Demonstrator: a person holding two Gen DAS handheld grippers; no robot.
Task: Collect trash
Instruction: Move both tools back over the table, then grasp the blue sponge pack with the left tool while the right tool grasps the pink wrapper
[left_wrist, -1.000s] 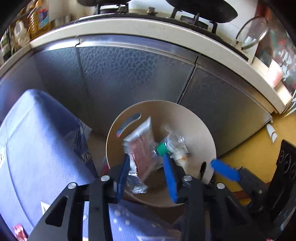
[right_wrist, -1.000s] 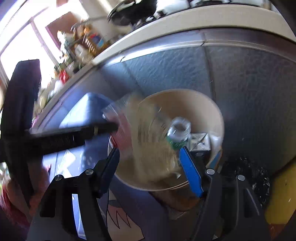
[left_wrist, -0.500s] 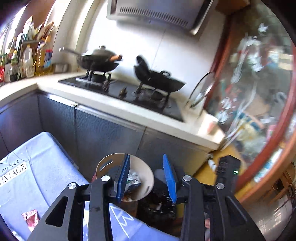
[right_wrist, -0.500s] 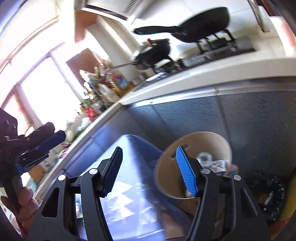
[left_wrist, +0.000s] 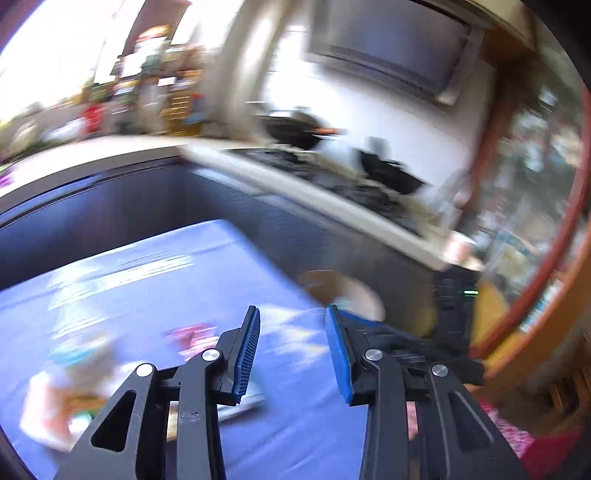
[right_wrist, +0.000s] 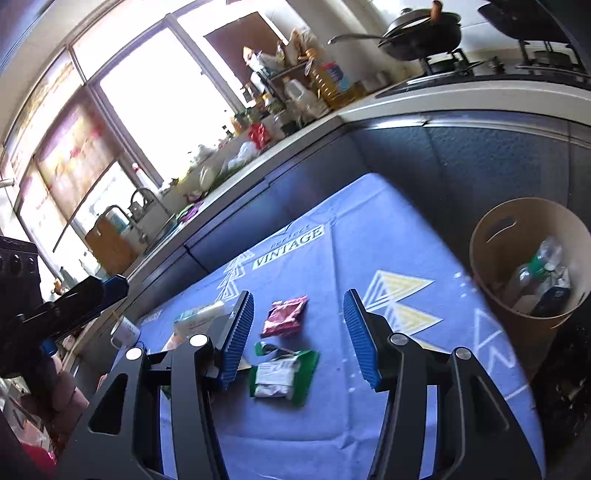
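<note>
**Both grippers back over the table, empty**

A second ago both grippers hung over the tan bin (right_wrist: 524, 258); now they face the blue tablecloth (right_wrist: 369, 424), bin beyond its far corner. Left gripper (left_wrist: 291, 350): narrow gap, nothing held. Right gripper (right_wrist: 299, 332): jaws closing, empty. Green wrapper (right_wrist: 284, 374) and maroon packet (right_wrist: 284, 316) remain, unobstructed, mug (right_wrist: 125, 332) aside.

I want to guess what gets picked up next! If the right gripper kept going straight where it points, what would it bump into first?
Probably the dark red packet on the blue tablecloth; it lies between the closing, empty right gripper fingers. Depth is uncertain.
</note>
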